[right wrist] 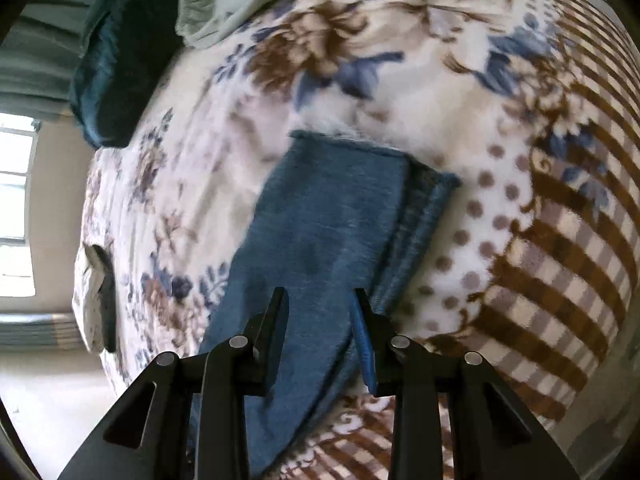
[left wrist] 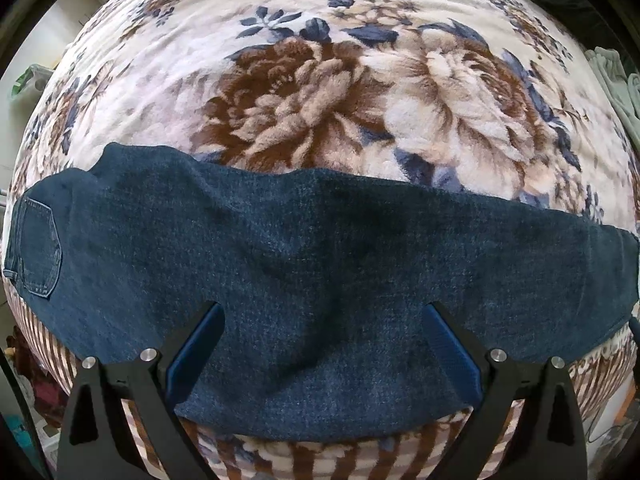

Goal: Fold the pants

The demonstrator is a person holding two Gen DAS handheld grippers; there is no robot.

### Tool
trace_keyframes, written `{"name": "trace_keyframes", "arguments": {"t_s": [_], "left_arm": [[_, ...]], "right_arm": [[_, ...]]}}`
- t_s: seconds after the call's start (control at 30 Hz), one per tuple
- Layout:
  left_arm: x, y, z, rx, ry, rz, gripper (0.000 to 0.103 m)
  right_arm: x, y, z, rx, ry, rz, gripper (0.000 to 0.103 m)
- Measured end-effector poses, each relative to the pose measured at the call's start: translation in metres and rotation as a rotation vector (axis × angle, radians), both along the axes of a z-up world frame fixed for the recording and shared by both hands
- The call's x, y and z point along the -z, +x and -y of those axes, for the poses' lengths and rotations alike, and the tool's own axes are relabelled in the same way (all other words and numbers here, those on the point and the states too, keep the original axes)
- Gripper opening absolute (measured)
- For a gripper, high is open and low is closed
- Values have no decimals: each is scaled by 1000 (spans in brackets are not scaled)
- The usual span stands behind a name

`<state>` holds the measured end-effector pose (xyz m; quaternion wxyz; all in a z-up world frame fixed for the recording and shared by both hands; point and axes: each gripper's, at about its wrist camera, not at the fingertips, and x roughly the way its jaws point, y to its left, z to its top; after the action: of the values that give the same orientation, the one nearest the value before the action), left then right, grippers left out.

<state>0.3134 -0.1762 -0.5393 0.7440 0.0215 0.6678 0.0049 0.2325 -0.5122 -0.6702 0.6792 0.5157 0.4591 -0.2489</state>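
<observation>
Dark blue jeans (left wrist: 320, 260) lie in a long band across the flowered blanket (left wrist: 320, 100), with a back pocket (left wrist: 38, 248) at the far left. My left gripper (left wrist: 322, 312) points straight down over the middle of the band, its jaws wide apart and nothing pinched between them. In the right wrist view the pants legs (right wrist: 332, 208) lie stacked, their hems (right wrist: 360, 148) at the far end. My right gripper (right wrist: 320, 296) has its jaws narrowed onto the leg fabric, which fills the gap and rises off the blanket by the fingers.
The blanket's striped border (right wrist: 560, 280) runs along the bed's near edge. A dark teal pillow (right wrist: 120, 60) and a pale green cloth (right wrist: 224, 0) sit at the far side. A small pale and dark item (right wrist: 100, 300) lies near the left bed edge, by a window (right wrist: 16, 200).
</observation>
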Motion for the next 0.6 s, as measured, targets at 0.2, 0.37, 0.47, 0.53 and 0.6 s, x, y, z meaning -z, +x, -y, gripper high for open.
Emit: {"name": "trace_keyframes", "arguments": {"t_s": [0.2,0.37,0.47,0.53,0.6], "left_arm": [[4,0,-1,-7,-12,-8,101],[5,1,0,-1,-9,-4,101],[6,2,0,-3,-11,-10,101],[5,2,-1,-3,-14,-12,101],[5,3,-1,0,-10,-10,101]], "right_arm": [[45,3,2,-17,113,-80,34],[57,-3,4,33,162,-73,34],[53,-9,0,18,176,-38,34],[59,-12,-1,34,189,4,34],[65,-10,0,35,193,33,34]]}}
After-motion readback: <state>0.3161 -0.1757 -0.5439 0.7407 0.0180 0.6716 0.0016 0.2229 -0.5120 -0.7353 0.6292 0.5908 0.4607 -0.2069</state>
